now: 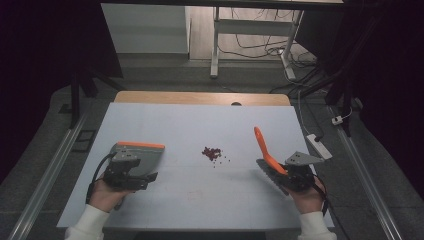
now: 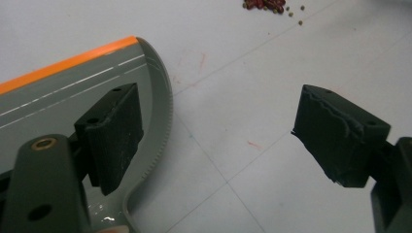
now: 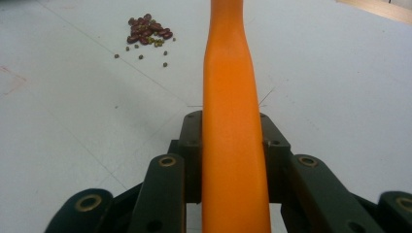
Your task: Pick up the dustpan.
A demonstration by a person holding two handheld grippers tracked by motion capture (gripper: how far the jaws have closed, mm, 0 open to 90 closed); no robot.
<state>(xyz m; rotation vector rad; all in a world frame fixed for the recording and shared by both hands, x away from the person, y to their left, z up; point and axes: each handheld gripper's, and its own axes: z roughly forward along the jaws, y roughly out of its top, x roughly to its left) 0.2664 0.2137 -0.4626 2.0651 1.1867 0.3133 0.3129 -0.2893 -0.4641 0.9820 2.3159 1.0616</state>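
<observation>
Right fingers [image 3: 232,145] pinching one orange brush handle [image 3: 228,87]; left fingers [image 2: 228,141] spread beside one dustpan [image 2: 63,92].

Dim room, bright table — soft close-ups

I am working in what looks like a lab or test room set up for recording. My table [image 1: 150,210] is a plain white board laid over a wooden top, standing on grey carpet between metal floor rails [image 1: 45,175]. Behind it I see a height-adjustable desk frame [image 1: 216,45] with loose cables [image 1: 260,47] on the floor, a power strip [image 1: 319,146], and dark curtains at both sides.
</observation>
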